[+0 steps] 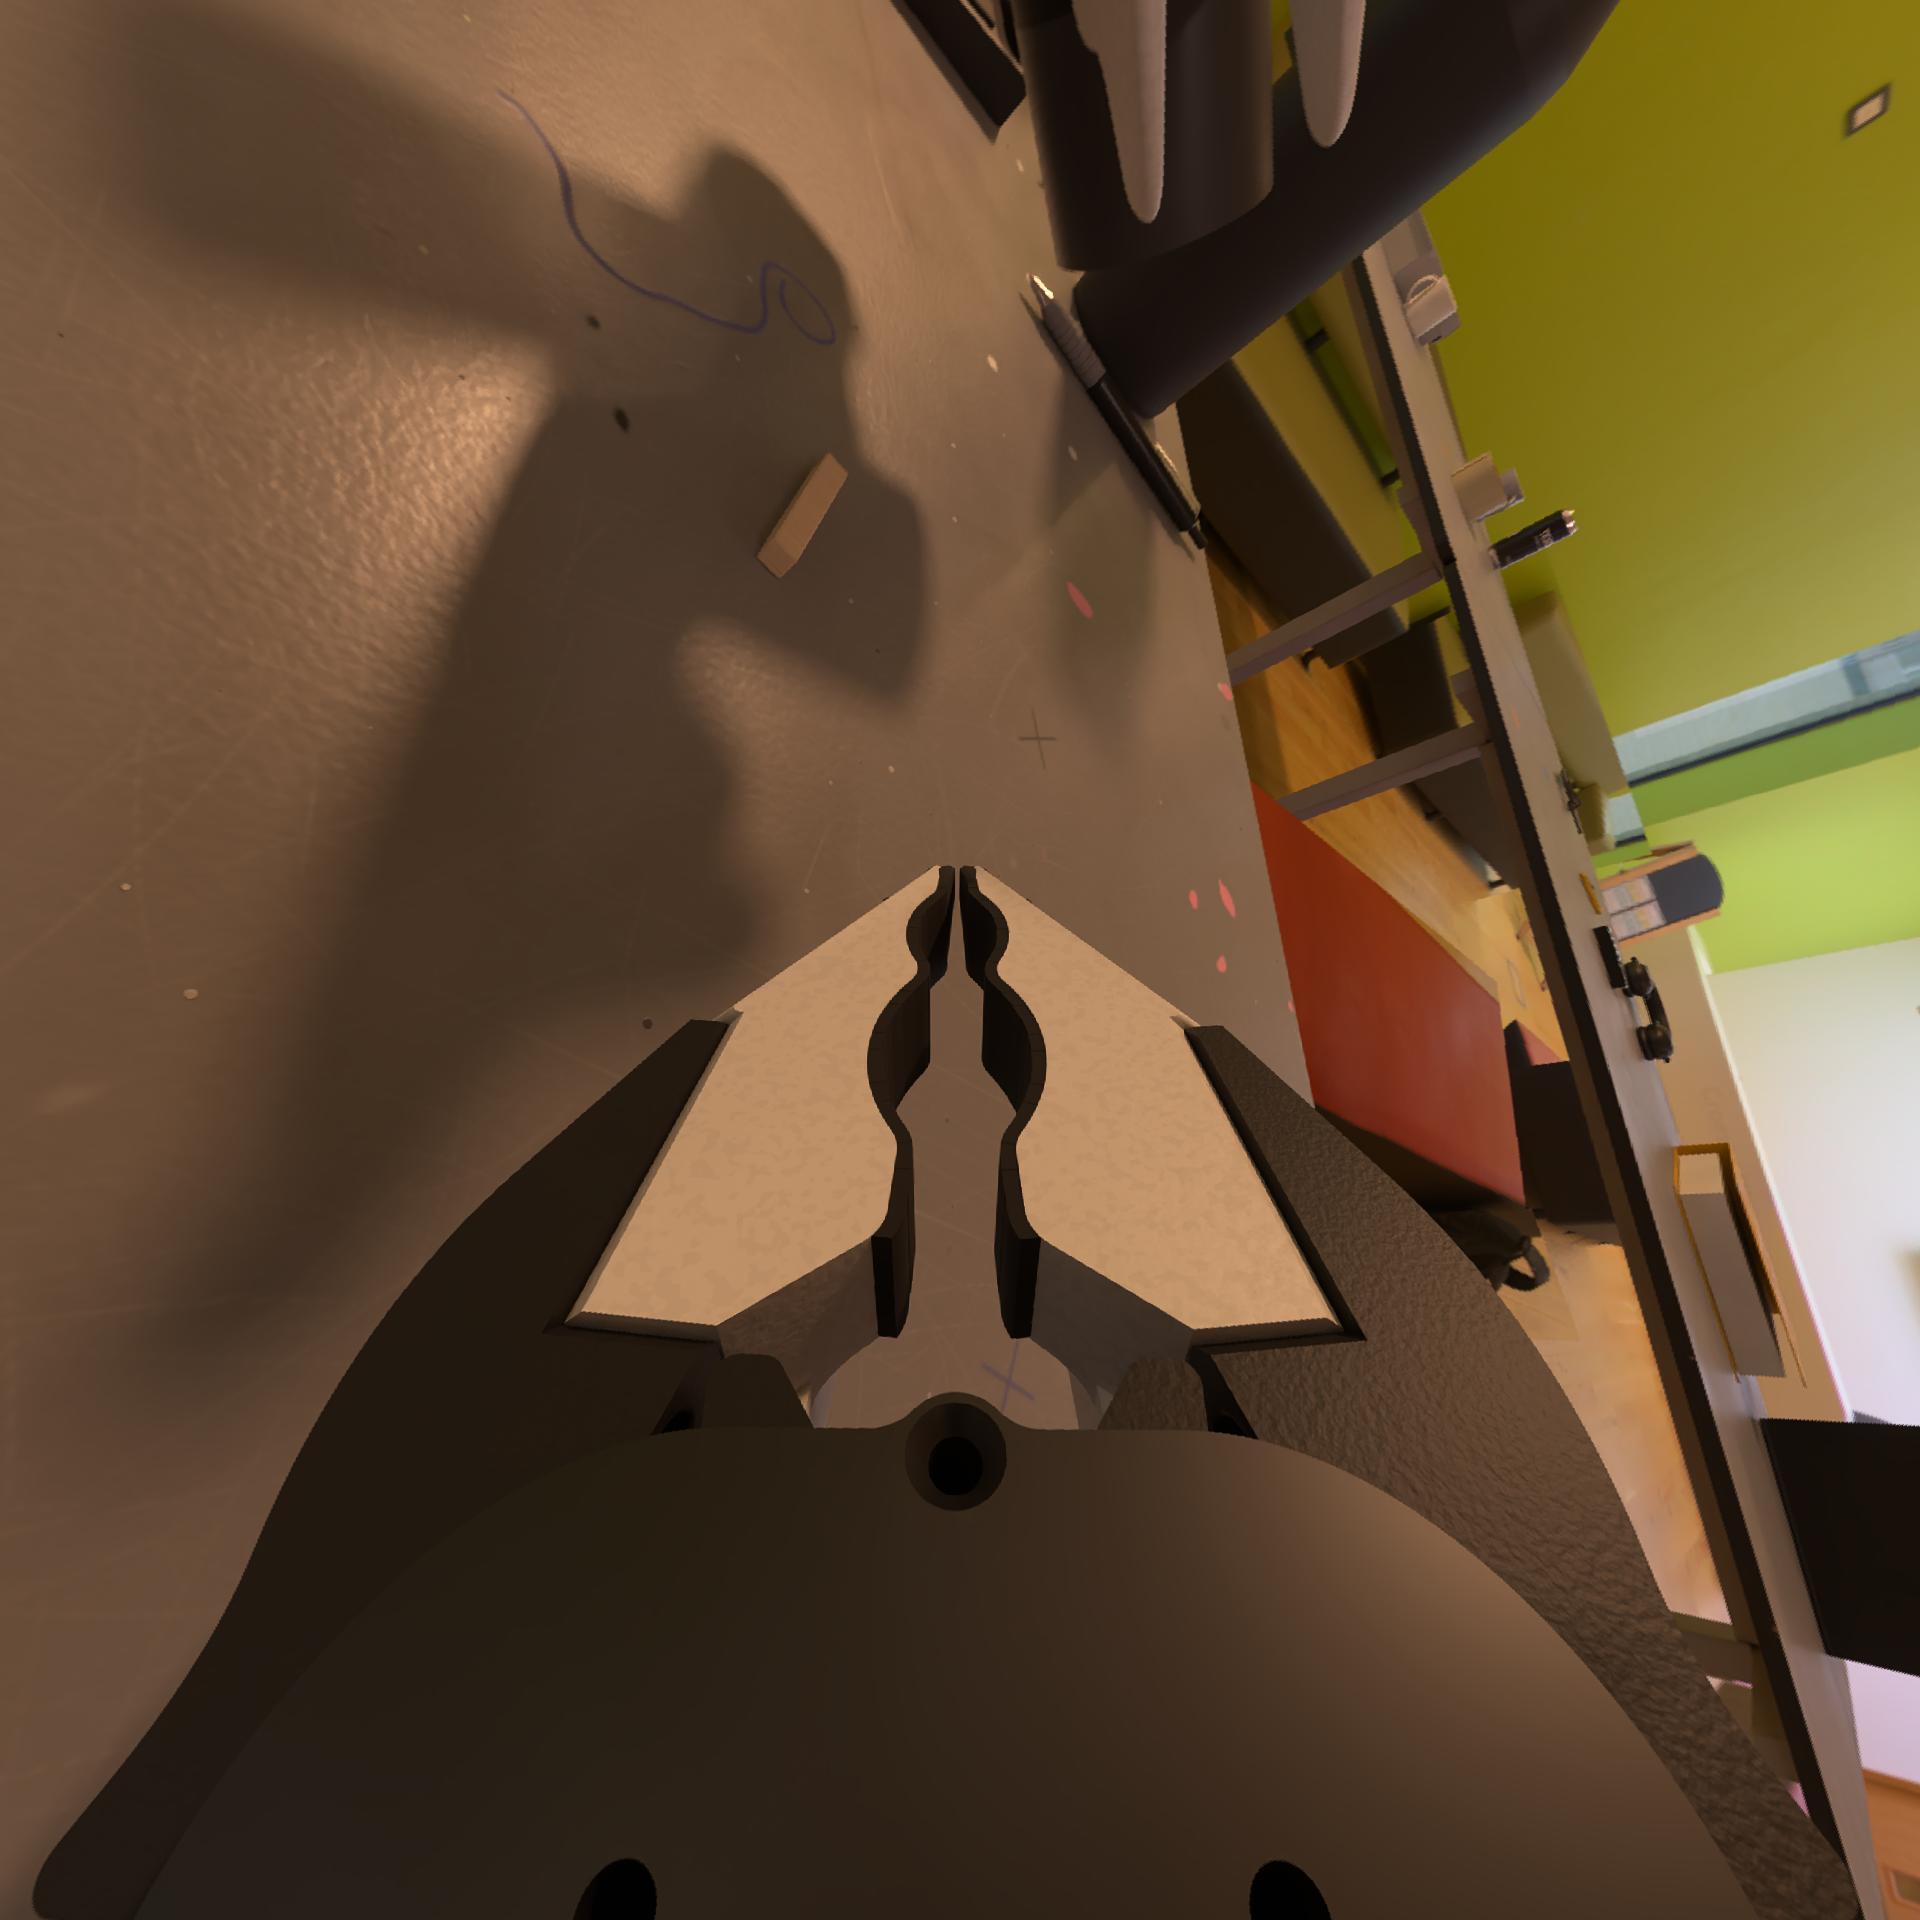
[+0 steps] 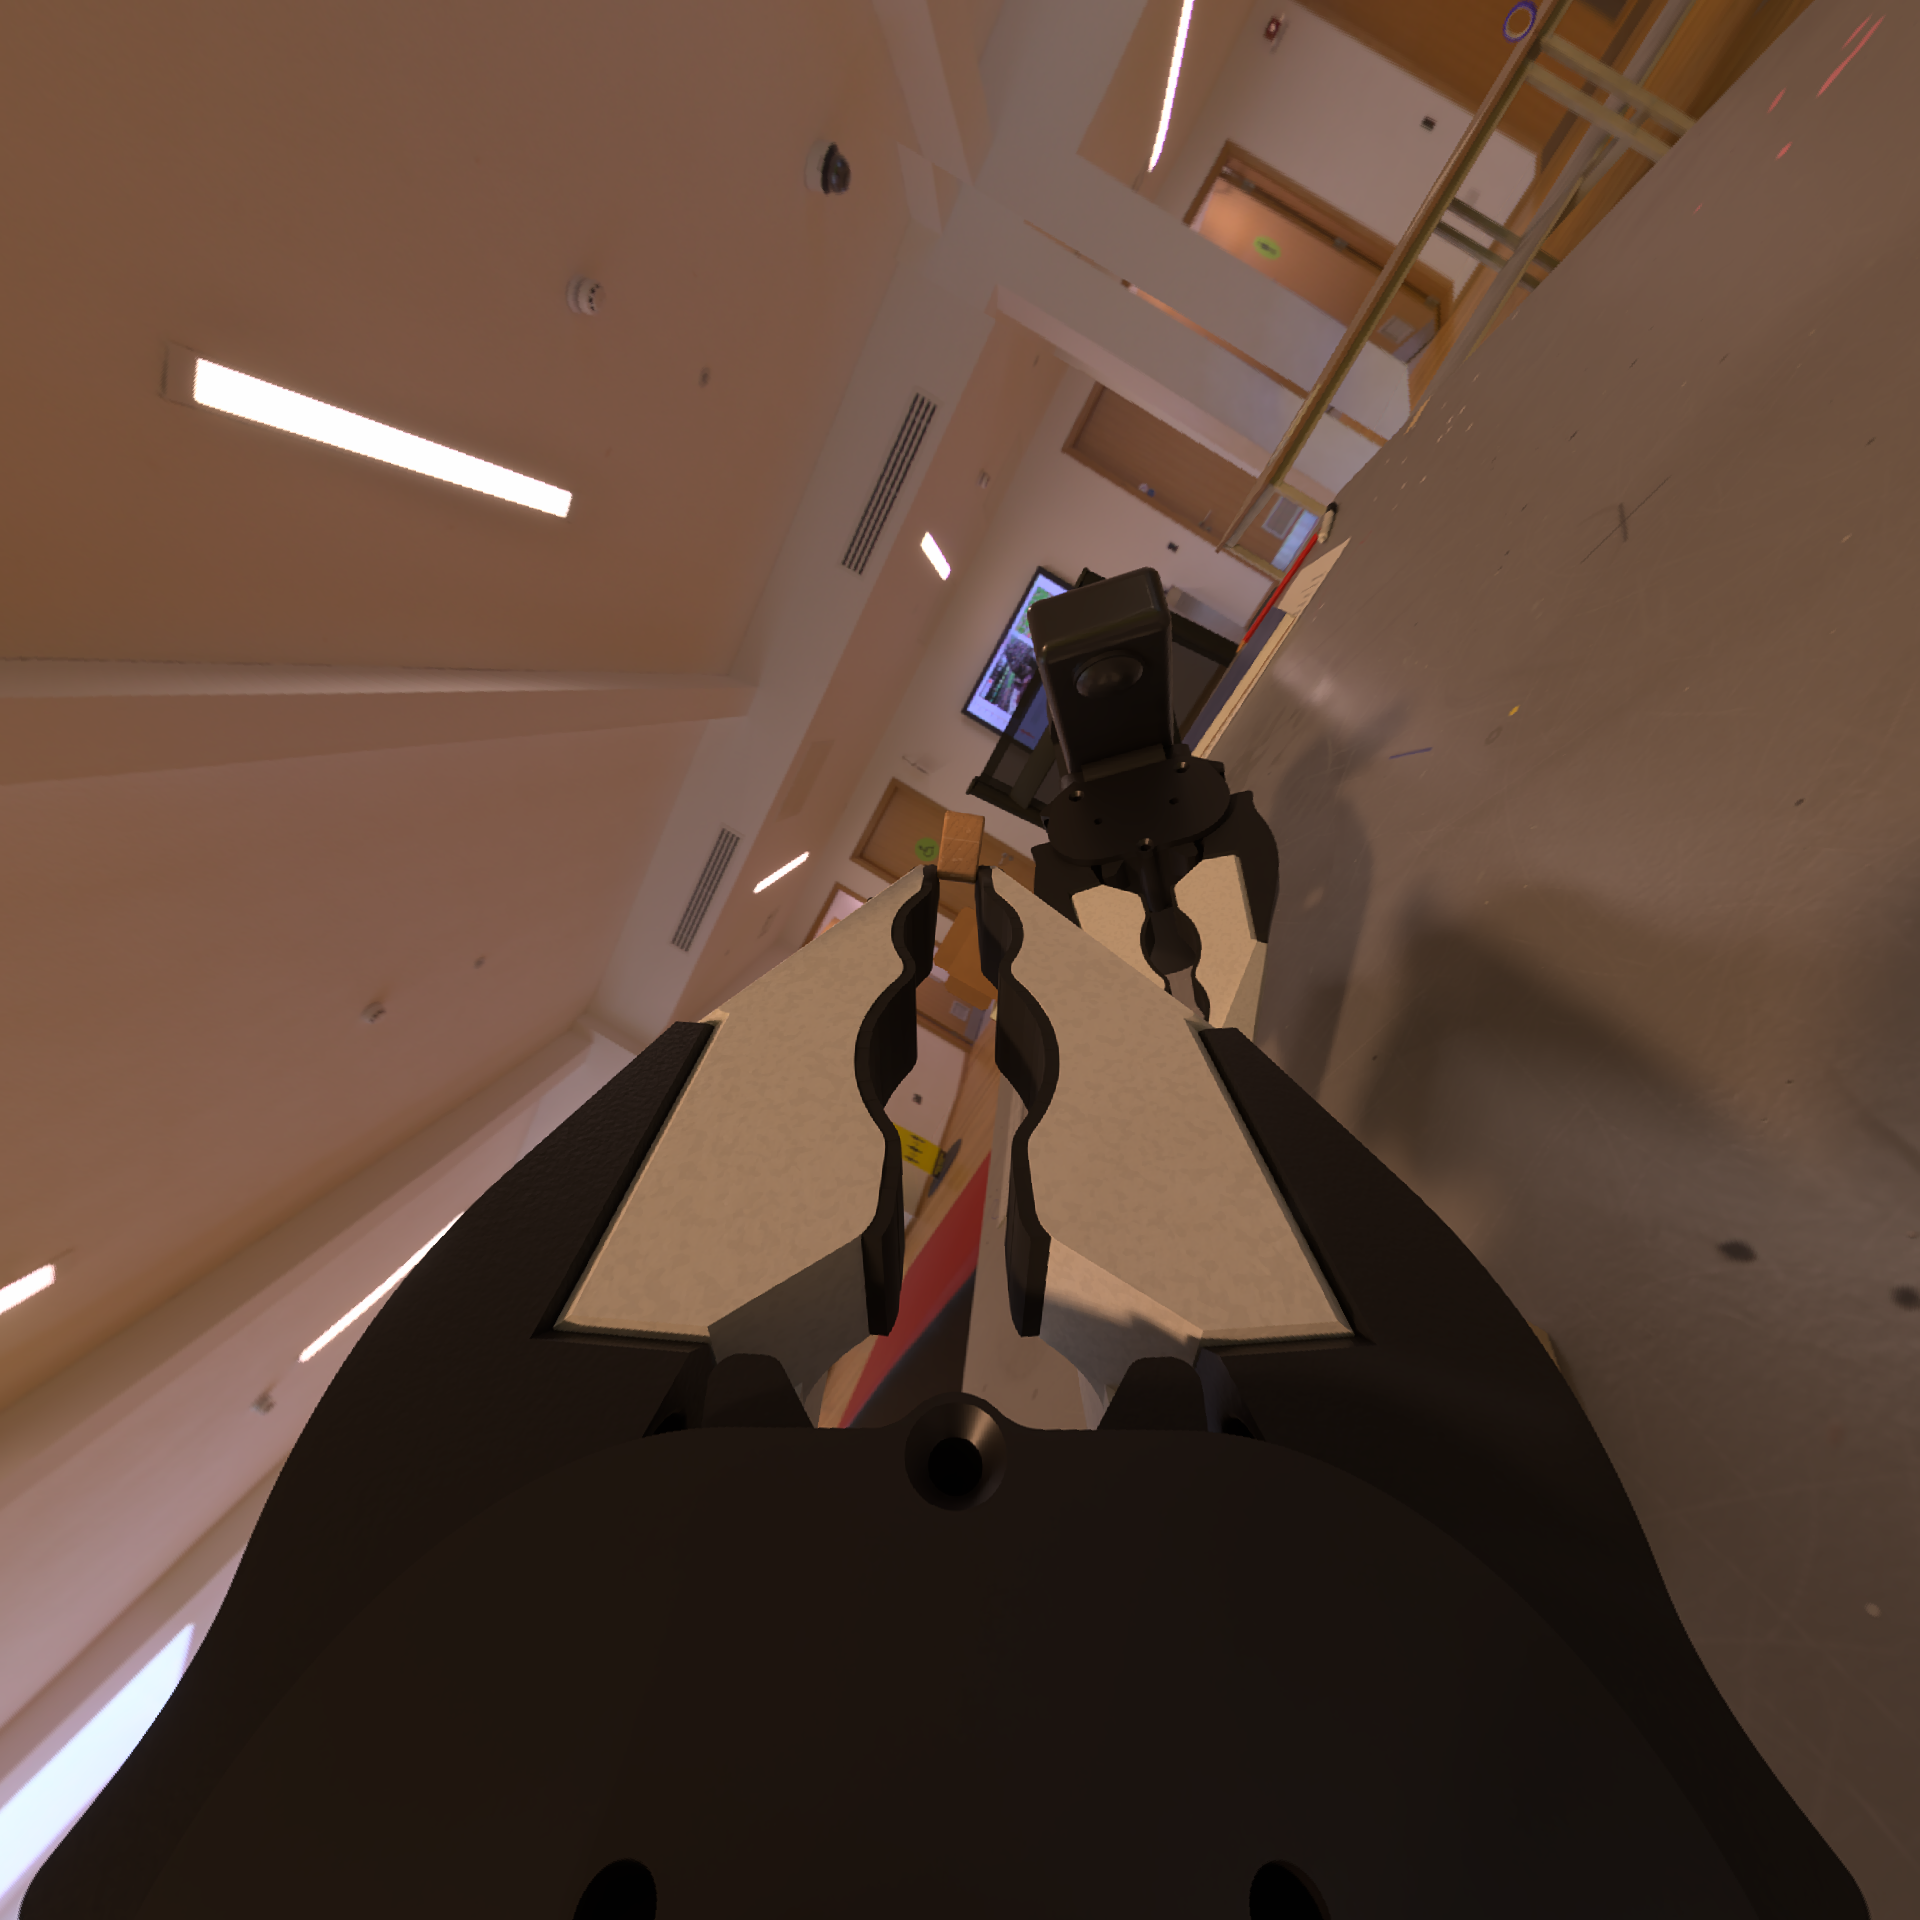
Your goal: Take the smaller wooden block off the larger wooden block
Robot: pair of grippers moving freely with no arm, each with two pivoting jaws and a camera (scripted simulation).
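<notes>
Right gripper (image 2: 956,875) pinches the smaller wooden block (image 2: 960,840) aloft, clear of the larger wooden block (image 1: 802,514) lying on the table (image 1: 312,727); left gripper (image 1: 956,873) pressed together, idle.

In the left wrist view, the right gripper (image 1: 1236,177) is cut off by the top edge, so only its lower body and two pale fingers (image 1: 1138,125) show. It covers one end of a dark pen (image 1: 1127,416) lying on the counter (image 1: 364,623). Small items on a far shelf (image 1: 1496,499) are too small to identify. In the right wrist view, the right gripper's fingers (image 2: 914,935) hide the lower part of the smaller wooden block (image 2: 960,842).
</notes>
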